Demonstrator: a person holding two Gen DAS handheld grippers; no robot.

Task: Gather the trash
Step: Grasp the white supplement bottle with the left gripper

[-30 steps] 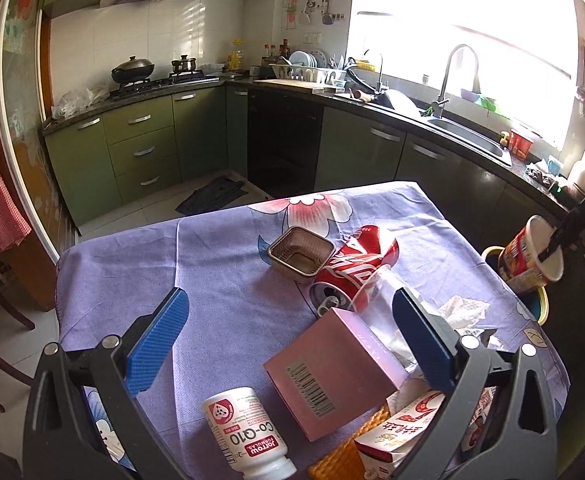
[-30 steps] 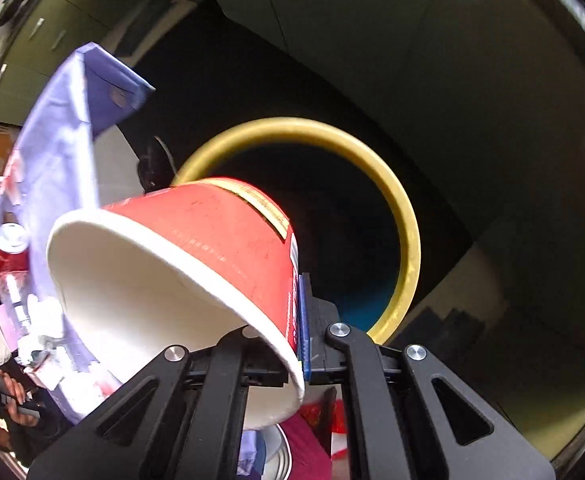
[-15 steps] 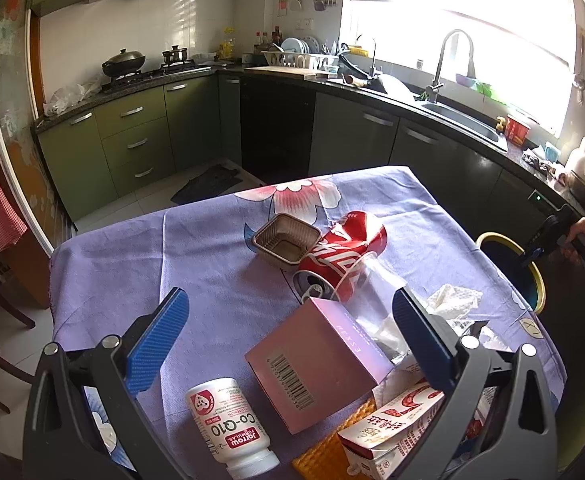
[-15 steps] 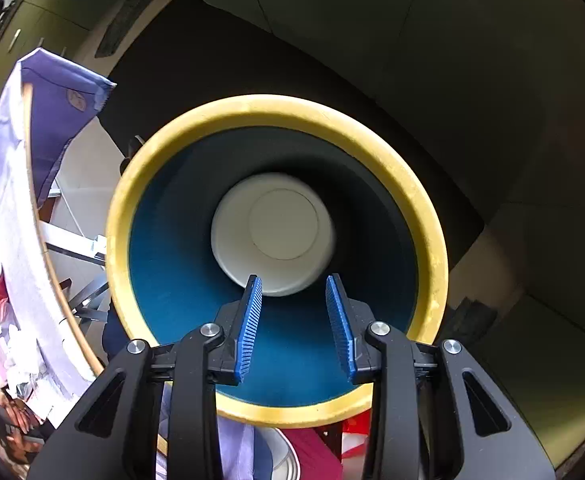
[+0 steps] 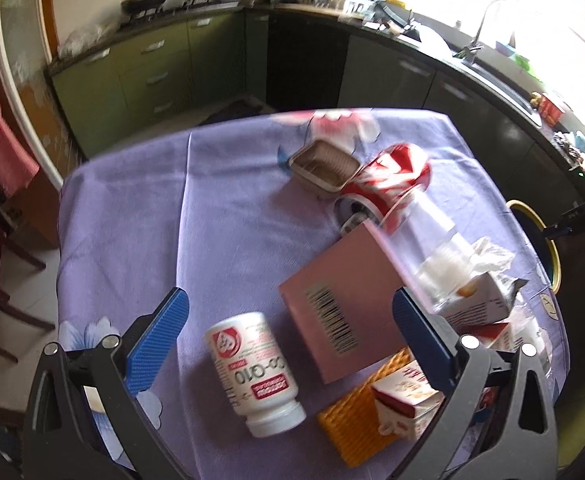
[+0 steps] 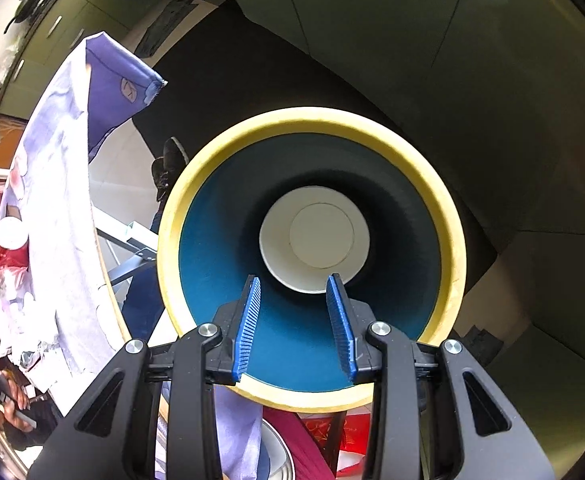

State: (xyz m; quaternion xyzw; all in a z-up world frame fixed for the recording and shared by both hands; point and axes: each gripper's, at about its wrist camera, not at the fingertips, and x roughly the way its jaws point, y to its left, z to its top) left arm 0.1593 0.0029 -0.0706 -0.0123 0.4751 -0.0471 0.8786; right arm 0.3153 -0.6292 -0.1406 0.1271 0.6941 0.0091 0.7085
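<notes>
Over the counter [image 5: 140, 216], left gripper [image 5: 290, 330] fingers spread wide, nothing between: straddle the white bottle [image 5: 254, 372] at 6 o'clock squarely, then close.

Left hand-held gripper [image 5: 290, 330]: matte black forked frame, silver screw heads at the joints, two blue ridged pads. Right hand-held gripper [image 6: 294, 328]: same black arms, same silver screws, blue ribbed pads edge-on.
</notes>
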